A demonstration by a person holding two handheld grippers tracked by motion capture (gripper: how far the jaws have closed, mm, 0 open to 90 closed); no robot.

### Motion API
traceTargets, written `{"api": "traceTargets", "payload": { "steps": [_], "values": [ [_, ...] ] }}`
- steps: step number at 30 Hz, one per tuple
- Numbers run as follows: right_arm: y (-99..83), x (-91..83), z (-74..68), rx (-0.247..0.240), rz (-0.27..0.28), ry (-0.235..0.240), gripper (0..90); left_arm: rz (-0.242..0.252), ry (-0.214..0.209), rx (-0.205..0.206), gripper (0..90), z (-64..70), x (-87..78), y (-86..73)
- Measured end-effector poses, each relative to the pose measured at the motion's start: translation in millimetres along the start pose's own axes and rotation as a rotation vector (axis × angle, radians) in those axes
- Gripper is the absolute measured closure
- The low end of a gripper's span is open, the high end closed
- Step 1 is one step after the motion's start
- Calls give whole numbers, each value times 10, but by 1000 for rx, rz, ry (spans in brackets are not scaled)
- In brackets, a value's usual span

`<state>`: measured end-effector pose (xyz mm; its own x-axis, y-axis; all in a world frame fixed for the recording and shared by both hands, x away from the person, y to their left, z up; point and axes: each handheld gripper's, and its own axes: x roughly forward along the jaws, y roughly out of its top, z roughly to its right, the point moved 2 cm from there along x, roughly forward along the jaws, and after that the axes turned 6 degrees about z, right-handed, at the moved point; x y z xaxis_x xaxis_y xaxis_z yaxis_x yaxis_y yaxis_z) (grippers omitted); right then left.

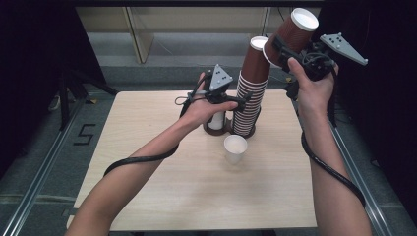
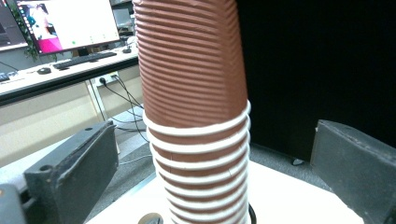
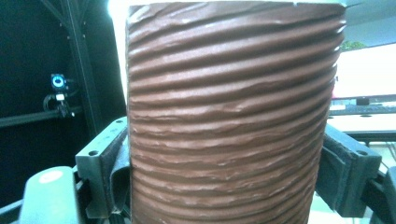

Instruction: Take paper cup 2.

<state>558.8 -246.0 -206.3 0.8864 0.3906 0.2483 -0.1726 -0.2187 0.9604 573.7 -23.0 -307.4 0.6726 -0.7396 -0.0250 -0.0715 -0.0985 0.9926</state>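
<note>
A tall stack of brown ribbed paper cups (image 1: 252,88) stands upright at the back middle of the wooden table (image 1: 162,196). My left gripper (image 1: 242,103) is low beside the stack, and its jaws stand open on either side without touching it. In the left gripper view the stack (image 2: 196,93) rises between the two pads (image 2: 74,168) of my left gripper (image 2: 212,140). My right gripper (image 1: 282,49) is raised above and to the right of the stack, shut on a single brown ribbed cup (image 1: 294,30) that is tilted with its mouth up and right. Up close, that cup (image 3: 229,116) is squeezed by my right gripper (image 3: 224,158).
A white paper cup (image 1: 235,148) stands upright just in front of the stack. A dark round holder (image 1: 216,129) with something white in it sits left of the stack's base. Beyond the table are a desk with a monitor (image 2: 70,23) and a keyboard (image 2: 84,59).
</note>
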Motion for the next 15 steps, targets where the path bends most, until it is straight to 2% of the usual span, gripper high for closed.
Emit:
{"api": "traceTargets", "payload": {
  "steps": [4, 7, 15],
  "values": [
    [-22, -155, 5, -14, 6, -1, 182, 6, -4, 8, 7, 18, -214, -6],
    [-80, -255, -10, 2, -17, 1, 181, 1, -16, 15, 7, 55, -389, -22],
    [-338, -541, -79, 0, -70, 3, 180, 2, -43, 30, 11, 202, -740, -136]
  ]
}}
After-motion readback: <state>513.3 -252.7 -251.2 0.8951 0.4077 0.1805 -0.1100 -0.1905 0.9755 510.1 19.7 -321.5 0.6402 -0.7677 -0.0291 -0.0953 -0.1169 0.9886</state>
